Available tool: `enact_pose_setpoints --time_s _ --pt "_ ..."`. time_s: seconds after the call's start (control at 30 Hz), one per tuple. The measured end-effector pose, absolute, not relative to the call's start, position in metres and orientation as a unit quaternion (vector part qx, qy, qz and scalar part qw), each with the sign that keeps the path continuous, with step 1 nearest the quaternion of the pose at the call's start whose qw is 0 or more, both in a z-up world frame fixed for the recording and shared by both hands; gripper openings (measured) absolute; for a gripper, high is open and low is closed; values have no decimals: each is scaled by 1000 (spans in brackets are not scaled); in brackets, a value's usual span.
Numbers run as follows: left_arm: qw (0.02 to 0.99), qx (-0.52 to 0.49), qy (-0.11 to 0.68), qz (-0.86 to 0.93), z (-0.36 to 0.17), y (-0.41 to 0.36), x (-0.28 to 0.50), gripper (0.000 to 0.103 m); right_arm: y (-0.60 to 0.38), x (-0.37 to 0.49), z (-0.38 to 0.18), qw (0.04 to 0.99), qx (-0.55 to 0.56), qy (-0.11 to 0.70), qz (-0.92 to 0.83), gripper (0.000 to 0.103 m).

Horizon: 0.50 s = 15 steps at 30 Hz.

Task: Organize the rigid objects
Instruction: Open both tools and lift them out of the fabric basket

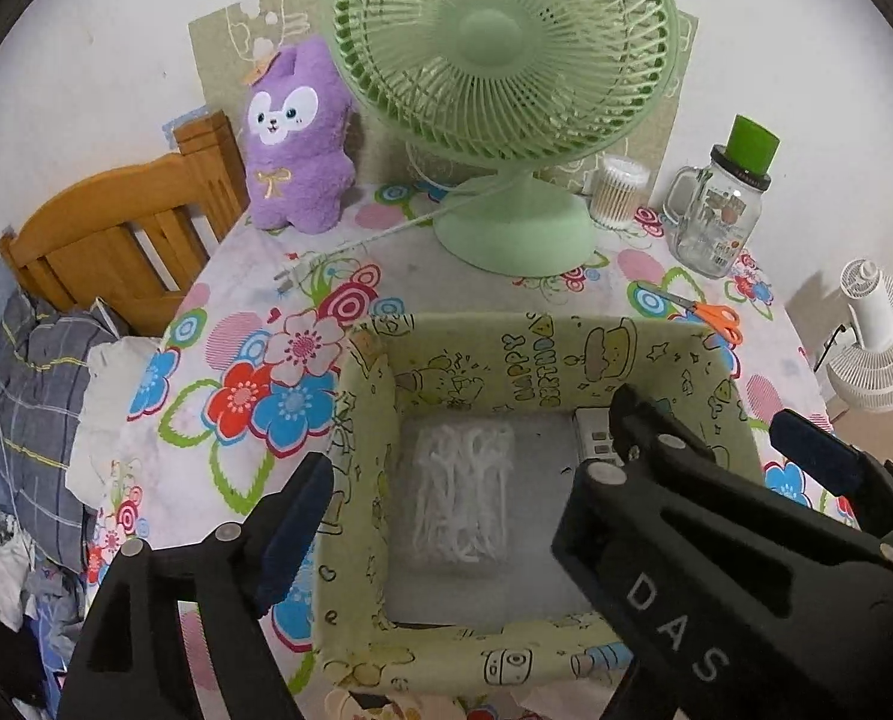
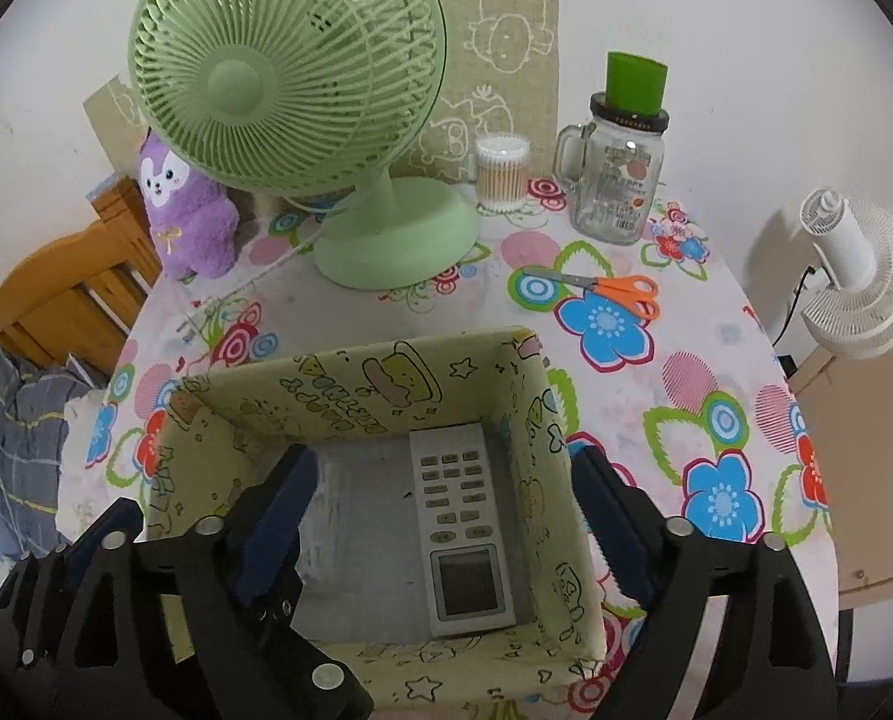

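Two grippers hang over the box (image 1: 656, 336), both wide apart and gripping nothing. The left gripper (image 1: 476, 474) straddles the box's left wall; the right gripper (image 2: 446, 480) straddles its right wall. Inside lie a remote (image 2: 461, 516) and a packet (image 1: 461, 492) of white picks. Behind stand a fan (image 2: 290, 66), plush (image 1: 296, 138), swab tub (image 2: 502, 171), jar (image 2: 620, 180) and scissors (image 2: 611, 288). Only the left view shows the packet clearly; the right finger hides most of the remote there.

Remote (image 1: 590, 438) mostly hidden behind right gripper (image 1: 695, 429) in left view; clear packet's (image 1: 461, 495) white contents too blurred to identify.
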<state>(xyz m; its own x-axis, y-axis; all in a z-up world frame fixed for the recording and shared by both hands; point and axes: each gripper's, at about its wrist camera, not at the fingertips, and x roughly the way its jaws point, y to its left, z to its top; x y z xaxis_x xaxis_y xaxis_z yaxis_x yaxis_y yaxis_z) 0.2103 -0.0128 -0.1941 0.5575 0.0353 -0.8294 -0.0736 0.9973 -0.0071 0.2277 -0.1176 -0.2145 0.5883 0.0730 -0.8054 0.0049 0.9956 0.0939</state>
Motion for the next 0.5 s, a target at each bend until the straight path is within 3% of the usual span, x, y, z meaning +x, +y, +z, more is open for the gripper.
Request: enact_pose_setpoints --time_s 0.5 --pt "888 -27 458 17 -161 -16 182 96 -123 196 -176 901 44 432 21 92"
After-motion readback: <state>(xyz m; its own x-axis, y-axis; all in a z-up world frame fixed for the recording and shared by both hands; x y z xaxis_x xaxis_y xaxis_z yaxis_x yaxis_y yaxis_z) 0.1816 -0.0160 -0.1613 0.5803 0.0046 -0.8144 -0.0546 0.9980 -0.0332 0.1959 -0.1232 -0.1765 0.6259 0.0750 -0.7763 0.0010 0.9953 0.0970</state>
